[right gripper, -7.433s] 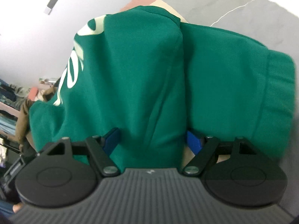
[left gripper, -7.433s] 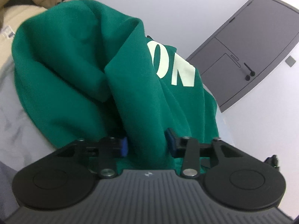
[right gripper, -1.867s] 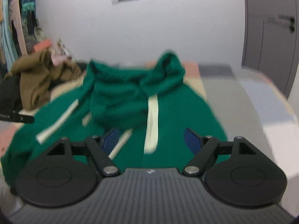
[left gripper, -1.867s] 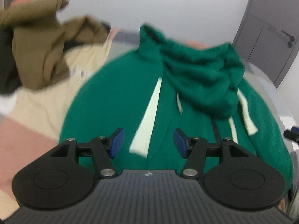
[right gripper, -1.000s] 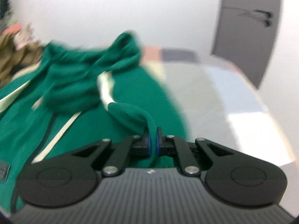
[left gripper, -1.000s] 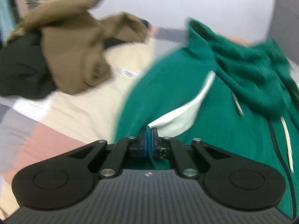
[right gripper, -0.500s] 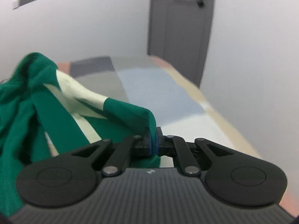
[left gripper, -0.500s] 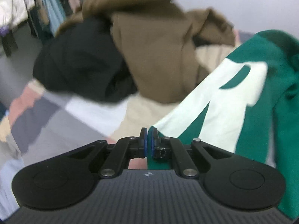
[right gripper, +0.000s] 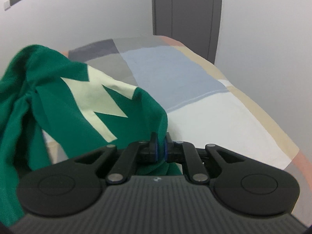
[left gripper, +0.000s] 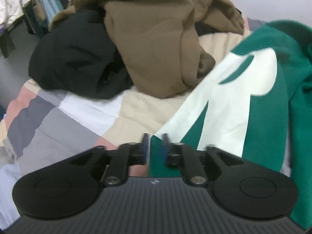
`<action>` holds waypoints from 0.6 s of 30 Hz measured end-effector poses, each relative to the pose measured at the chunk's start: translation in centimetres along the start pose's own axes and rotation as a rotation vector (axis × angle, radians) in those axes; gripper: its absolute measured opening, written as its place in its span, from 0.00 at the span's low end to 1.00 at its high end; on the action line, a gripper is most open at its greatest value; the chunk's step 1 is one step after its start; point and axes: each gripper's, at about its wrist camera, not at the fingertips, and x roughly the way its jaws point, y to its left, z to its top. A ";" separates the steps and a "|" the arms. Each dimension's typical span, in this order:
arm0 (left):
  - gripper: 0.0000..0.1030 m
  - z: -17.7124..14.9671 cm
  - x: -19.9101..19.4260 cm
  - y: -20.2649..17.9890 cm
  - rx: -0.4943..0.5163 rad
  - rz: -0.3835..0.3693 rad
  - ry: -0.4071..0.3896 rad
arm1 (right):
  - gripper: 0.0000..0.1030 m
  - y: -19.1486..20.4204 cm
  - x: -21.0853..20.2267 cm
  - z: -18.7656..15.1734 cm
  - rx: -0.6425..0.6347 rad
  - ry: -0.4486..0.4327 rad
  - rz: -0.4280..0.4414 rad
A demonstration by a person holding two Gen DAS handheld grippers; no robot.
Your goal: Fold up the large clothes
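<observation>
Green hoodie (left gripper: 269,120) with big pale lettering spread over a patchwork bedspread (left gripper: 58,120), seen from both sides.

Left gripper (left gripper: 154,146): jaws have just been opening, now parted a little. Corner of the hoodie's green edge standing between the 2 blue pads (left gripper: 144,146). Slight gap on the left pad's side; no clear pressing, though the picture is smeared by motion there. Cloth running up and to the right from the jaws, pale letter shape across it.

Right gripper (right gripper: 159,148): jaws have just been opening too, but barely; still nearly closed, with a fold of the hoodie (right gripper: 78,105) pinched between the blue pads (right gripper: 155,149). Cloth rising from the jaws, draping off to the left, zigzag pale letter on top.

Beyond the left gripper, heaped on the bedspread: brown garment (left gripper: 156,44) lying partly over a black garment (left gripper: 74,58), both just beside the hoodie's far edge. Hanging clothes (left gripper: 17,2) at upper left, blurred.

Beyond the right gripper: bare stretch of bedspread (right gripper: 204,97) in blue, white, tan and pink blocks, white wall (right gripper: 78,19), grey door (right gripper: 187,19) at the far end.
</observation>
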 end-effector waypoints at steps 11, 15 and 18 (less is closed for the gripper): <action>0.63 0.5 -8.9 -3.0 0.006 -0.190 -0.197 | 0.71 1.7 -6.1 0.2 -0.010 -0.123 0.210; 0.63 0.1 -11.8 -5.6 0.044 -0.271 -0.234 | 0.72 3.0 -8.3 0.2 -0.030 -0.180 0.287; 0.63 -0.5 -14.0 -7.4 0.082 -0.331 -0.260 | 0.72 4.5 -9.5 -0.3 -0.044 -0.186 0.361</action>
